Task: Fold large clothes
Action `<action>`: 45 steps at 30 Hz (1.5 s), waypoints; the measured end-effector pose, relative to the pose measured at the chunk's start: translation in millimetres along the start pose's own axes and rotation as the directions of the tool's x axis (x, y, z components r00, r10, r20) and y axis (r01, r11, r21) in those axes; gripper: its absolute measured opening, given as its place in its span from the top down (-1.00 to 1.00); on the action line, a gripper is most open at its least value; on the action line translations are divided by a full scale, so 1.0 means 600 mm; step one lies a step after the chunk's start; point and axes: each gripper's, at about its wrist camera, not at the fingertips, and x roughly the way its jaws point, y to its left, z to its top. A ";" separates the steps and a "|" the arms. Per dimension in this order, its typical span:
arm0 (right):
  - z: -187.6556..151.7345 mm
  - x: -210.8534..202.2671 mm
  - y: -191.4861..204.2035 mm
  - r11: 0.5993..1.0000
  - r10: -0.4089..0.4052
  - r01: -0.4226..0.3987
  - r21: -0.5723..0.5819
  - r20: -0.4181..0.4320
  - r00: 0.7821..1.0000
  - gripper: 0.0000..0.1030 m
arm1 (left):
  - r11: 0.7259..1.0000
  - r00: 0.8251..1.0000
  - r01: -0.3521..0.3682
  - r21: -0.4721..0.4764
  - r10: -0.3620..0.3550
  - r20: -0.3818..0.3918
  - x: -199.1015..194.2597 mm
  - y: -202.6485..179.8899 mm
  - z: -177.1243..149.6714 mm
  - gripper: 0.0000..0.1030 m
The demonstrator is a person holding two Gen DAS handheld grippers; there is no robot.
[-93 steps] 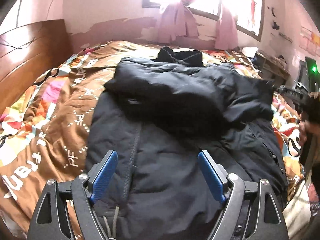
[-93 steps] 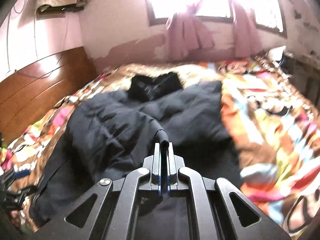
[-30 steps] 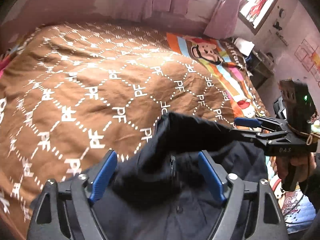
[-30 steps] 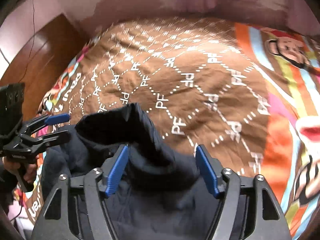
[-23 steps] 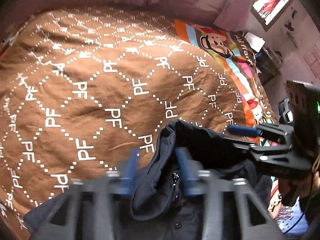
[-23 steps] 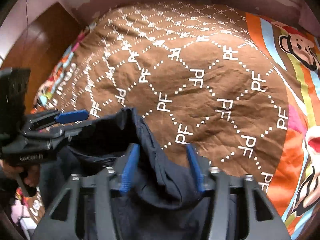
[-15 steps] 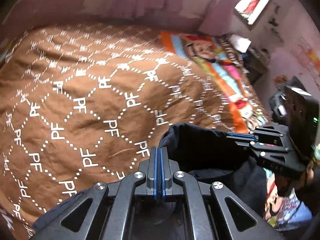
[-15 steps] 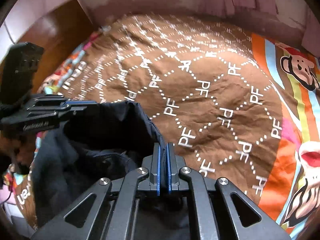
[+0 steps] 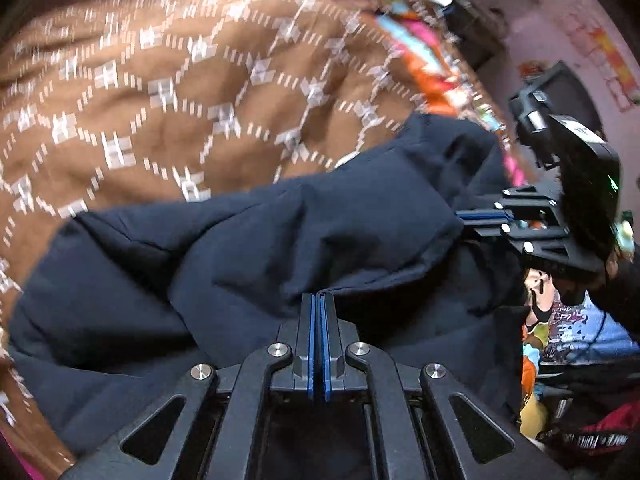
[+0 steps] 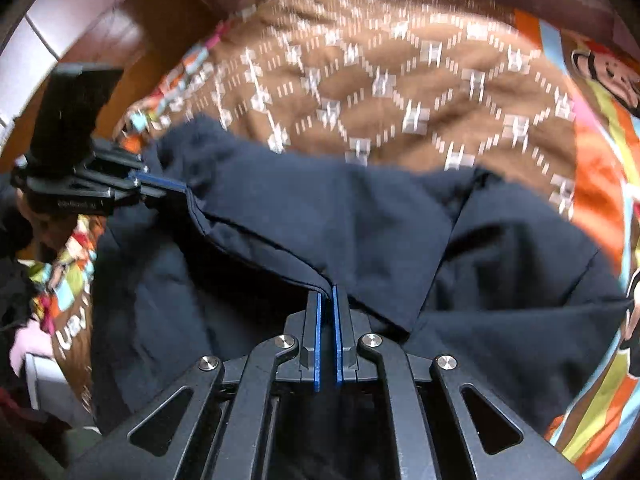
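Observation:
A dark navy jacket (image 9: 280, 232) lies bunched on a brown bedspread (image 9: 180, 80) printed with white letters. My left gripper (image 9: 318, 296) is shut on a fold of the jacket's edge, which rises into its blue pads. In the same view my right gripper (image 9: 460, 216) pinches the edge further to the right. In the right wrist view the right gripper (image 10: 327, 291) is shut on the jacket (image 10: 380, 224) at a seam. The left gripper (image 10: 184, 192) holds the same edge at the far left. The edge runs taut between the two grippers.
The bedspread (image 10: 400, 80) has a bright cartoon border (image 10: 600, 128) on its right. A wooden headboard (image 10: 132, 40) stands at the far left. Dark furniture (image 9: 560, 92) and cluttered items (image 9: 580, 340) sit past the bed's right edge. A white box (image 10: 44, 380) is at lower left.
Both grippers stood open around the jacket's raised edge, then shut on it. They have since sunk towards the bed and moved apart, and the edge now stretches between them.

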 end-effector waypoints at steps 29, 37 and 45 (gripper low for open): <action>0.097 0.010 -0.071 0.940 0.114 -0.165 0.300 0.180 0.977 0.16 | 0.982 0.973 0.104 -0.158 -0.067 0.222 -0.028 -0.006 0.041 0.26; 0.027 0.077 0.023 0.996 0.031 -0.033 0.084 0.018 0.999 0.37 | 0.989 0.998 0.014 -0.148 -0.023 -0.055 0.072 0.006 0.035 0.42; 0.017 0.148 0.069 0.991 -0.129 0.128 -0.048 -0.022 0.991 0.37 | 0.965 0.993 -0.005 -0.262 -0.026 -0.116 0.131 0.045 0.007 0.84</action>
